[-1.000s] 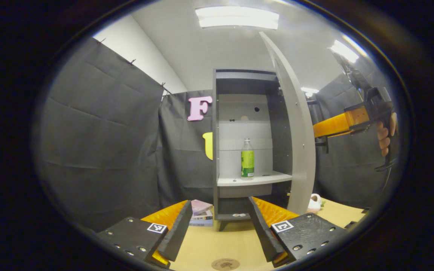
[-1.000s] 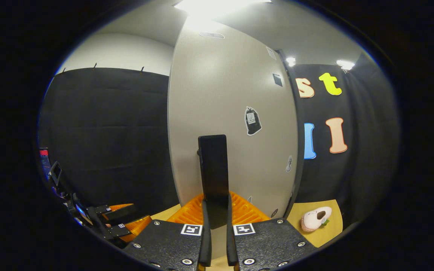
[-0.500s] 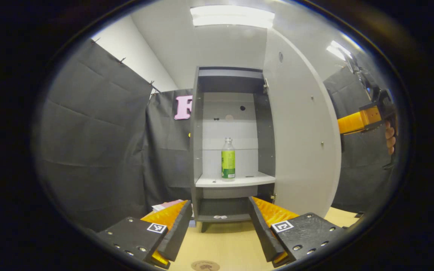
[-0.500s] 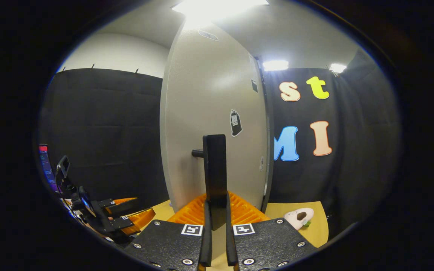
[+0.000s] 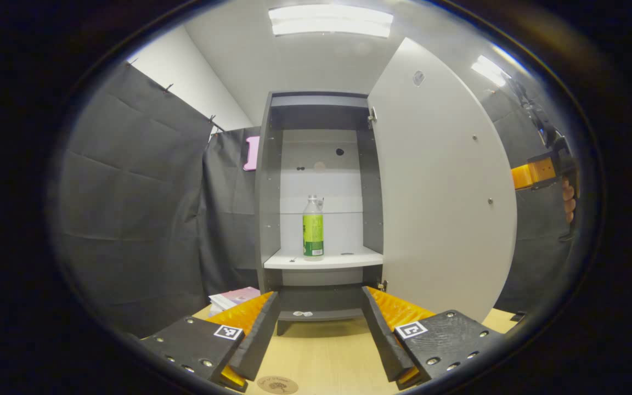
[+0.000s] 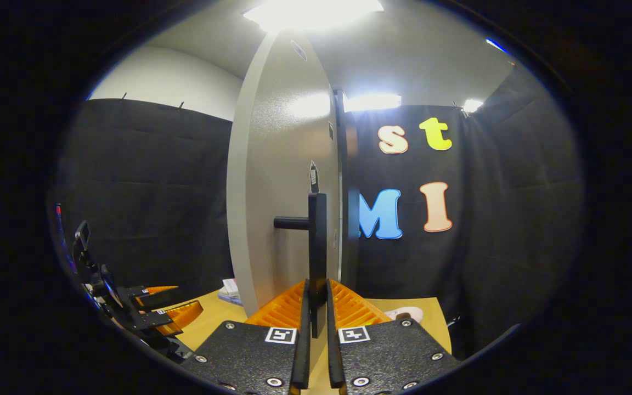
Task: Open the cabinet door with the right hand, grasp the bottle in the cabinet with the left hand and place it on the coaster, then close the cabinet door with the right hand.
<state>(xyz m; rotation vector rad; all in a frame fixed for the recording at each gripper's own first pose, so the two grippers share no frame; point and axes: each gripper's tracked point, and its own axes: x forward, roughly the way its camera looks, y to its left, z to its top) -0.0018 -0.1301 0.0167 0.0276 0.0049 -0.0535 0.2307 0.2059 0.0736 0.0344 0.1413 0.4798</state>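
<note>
With the cabinet door (image 5: 442, 186) standing wide on its right-hand hinges, we list the scene as follows. Item, right gripper (image 6: 316, 329): fingers pinched together on the black bar handle (image 6: 316, 247) at the door's outer face, holding the door at its swung-out position; in the left gripper view its body and the hand (image 5: 567, 200) holding it sit past the door's far edge. Item, left gripper (image 5: 320, 323): jaws spread wide, holding nothing, low over the wooden tabletop (image 5: 321, 356) in front of the cabinet (image 5: 265, 192). Item, bottle (image 5: 312, 227): clear, green-labelled, standing upright on the pale middle shelf (image 5: 343, 259), long axis vertical, apart from both side walls. Relation we judge to matter: the bottle lies straight ahead of and above the left gripper's gap, nearly centred between the fingers, so we reckon a forward and upward reach should bring the jaws to either side of the label; the left hand is the nearer and the free one. Item, coaster (image 5: 277, 385): round, flat on the tabletop just beneath the left gripper. Item, books (image 5: 233, 299): stacked left of the cabinet's foot. We judge step one done and the grasp not yet begun.
</note>
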